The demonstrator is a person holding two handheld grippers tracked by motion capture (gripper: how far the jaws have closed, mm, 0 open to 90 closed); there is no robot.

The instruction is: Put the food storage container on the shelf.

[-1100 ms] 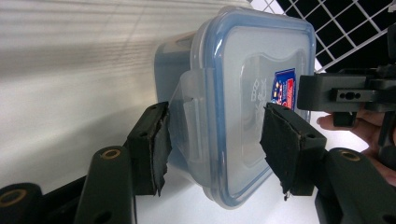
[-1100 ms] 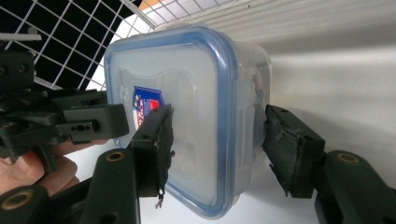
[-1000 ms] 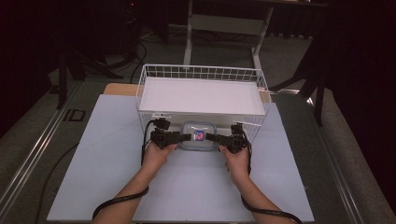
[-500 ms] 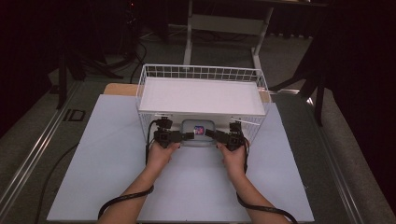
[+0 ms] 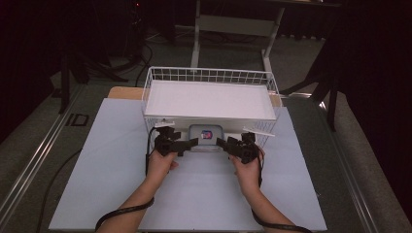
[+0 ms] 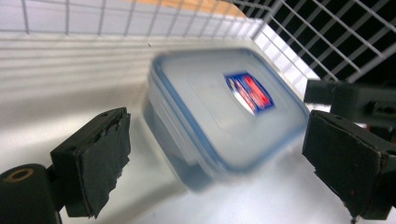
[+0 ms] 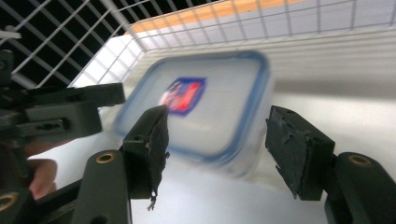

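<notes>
A clear plastic container (image 5: 206,135) with a blue-rimmed lid and a red-and-blue label sits at the near side of the white wire basket (image 5: 209,75). My left gripper (image 5: 193,142) is at its left end and my right gripper (image 5: 221,143) at its right end. In the left gripper view the container (image 6: 210,102) is blurred and tilted beyond my left gripper (image 6: 219,123). Those jaws have just been opening and their pads stand clear of it. In the right gripper view my right gripper (image 7: 218,119) is open, with the container (image 7: 219,93) just past its pads.
The basket stands on a white mat (image 5: 194,194) over the table. Its mesh walls (image 6: 303,32) rise close behind and beside the container. The left gripper (image 7: 70,109) shows at the left of the right gripper view. Dark stands and cables lie beyond the table.
The container has shifted slightly away, toward the basket. The left jaws have opened off it. Both hands have drawn back a little toward the person.
</notes>
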